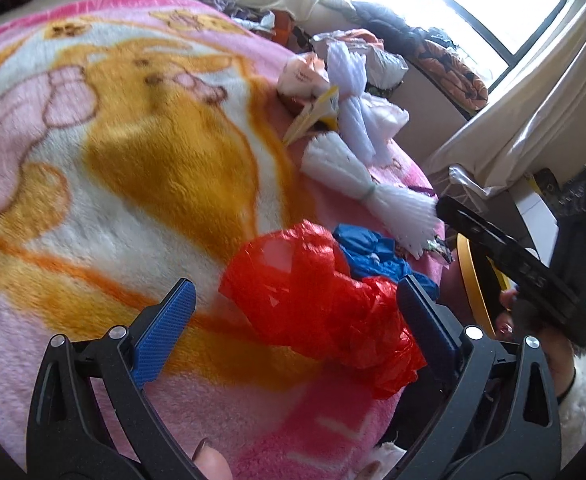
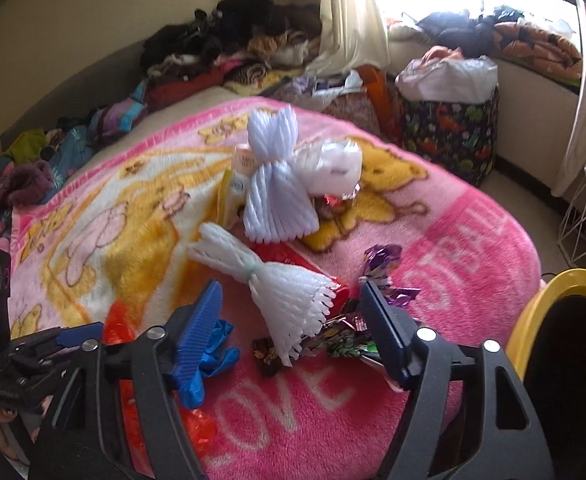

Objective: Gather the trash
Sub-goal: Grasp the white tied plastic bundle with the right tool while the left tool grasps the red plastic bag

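Currently | left gripper (image 1: 293, 328): spread wide around red plastic bag (image 1: 317, 304), pads clear of it | right gripper (image 2: 293, 332): parted astride white foam net (image 2: 277, 292) and candy wrappers (image 2: 341, 340), nothing gripped | yellow bin (image 2: 541, 308): near right | risk: thin film slips (snags blanket (image 2: 453, 272) fleece) or grippers collide.

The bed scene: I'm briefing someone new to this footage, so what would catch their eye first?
Probably the crumpled red plastic bag, lying on the pink cartoon blanket between the open left gripper fingers. Next, the white foam nets, one tied in the middle just ahead of the right gripper, with shiny candy wrappers beside it. A yellow-rimmed bin stands at the bed's edge.
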